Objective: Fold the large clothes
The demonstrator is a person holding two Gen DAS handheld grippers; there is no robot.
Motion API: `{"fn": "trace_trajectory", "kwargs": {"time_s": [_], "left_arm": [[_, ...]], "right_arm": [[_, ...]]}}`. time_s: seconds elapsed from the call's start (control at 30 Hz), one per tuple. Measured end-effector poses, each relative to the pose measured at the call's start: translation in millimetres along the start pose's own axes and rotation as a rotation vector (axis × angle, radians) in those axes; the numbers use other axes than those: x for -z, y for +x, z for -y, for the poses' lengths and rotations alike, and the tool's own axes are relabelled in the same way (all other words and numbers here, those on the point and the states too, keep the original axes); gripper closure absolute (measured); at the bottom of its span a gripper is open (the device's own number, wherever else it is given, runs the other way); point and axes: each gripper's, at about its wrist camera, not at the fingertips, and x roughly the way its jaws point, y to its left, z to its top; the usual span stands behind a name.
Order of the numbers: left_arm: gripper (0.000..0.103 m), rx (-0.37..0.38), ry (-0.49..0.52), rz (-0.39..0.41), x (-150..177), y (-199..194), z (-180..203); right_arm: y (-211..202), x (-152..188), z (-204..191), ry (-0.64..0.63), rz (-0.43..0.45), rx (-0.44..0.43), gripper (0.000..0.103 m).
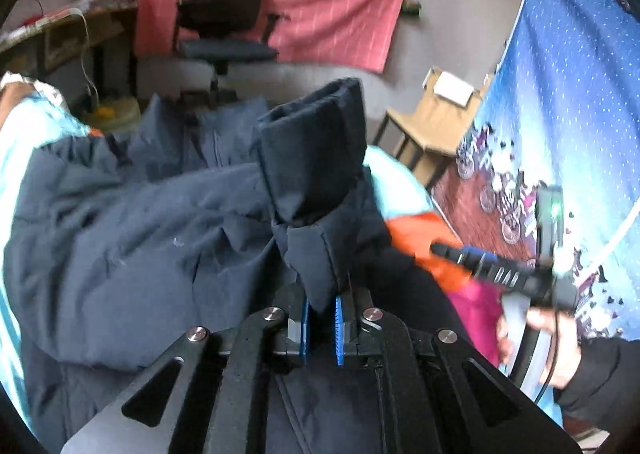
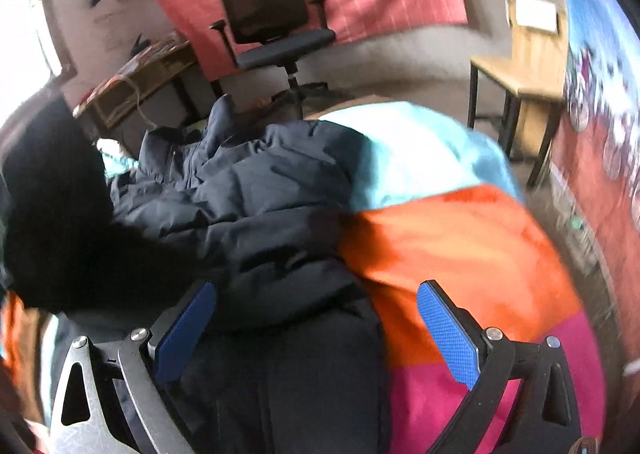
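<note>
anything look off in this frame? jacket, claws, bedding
Nothing broken or spilled. The navy jacket lies crumpled, not flat, on the striped cover. The left claw is shut on its sleeve cuff, lifted upright. The right claw is open, holding nothing.

The jacket [image 1: 132, 230] is matt navy cloth, padded and creased, with stitched seams at the cuff [image 1: 316, 157]. Under it the cover [image 2: 460, 246] is soft cloth in orange, pink and pale blue, slightly fuzzy. The left tongs [image 1: 320, 318] are matt black plates with shiny metal rivets and ribbed blue pads; the right tongs [image 2: 316, 330] carry the same blue pads, finely dimpled, on black arms. The red wall hanging [image 1: 320, 1] is thin draped cloth. The chair [image 2: 276, 21] has a mesh back and a cloth seat. The table [image 2: 520, 73] looks like pale smooth wood on dark metal legs.
</note>
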Motion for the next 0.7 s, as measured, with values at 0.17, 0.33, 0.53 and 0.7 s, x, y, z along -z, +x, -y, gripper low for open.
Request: {"fn": "trace_trajectory", "kwargs": {"time_s": [0.17, 0.33, 0.53, 0.7], "left_arm": [[0.074, 0.086, -0.015, -0.044, 0.5, 2.8, -9.5], [0.046, 0.121, -0.004, -0.023, 12.7, -15.4, -9.5], [0.044, 0.097, -0.023, -0.044, 43.6, -36.6, -21.7], [0.044, -0.029, -0.087, -0.015, 70.0, -57.2, -57.3]], "right_arm": [[-1.6, -6.7, 16.2, 0.119, -0.020, -0.112, 0.001], [3.0, -7.4, 14.1, 0.192, -0.033, -0.250, 0.001], [31.1, 3.8, -3.8, 0.242, -0.142, -0.411, 0.001], [38.8, 22.4, -26.1, 0.182, -0.188, -0.392, 0.001]]}}
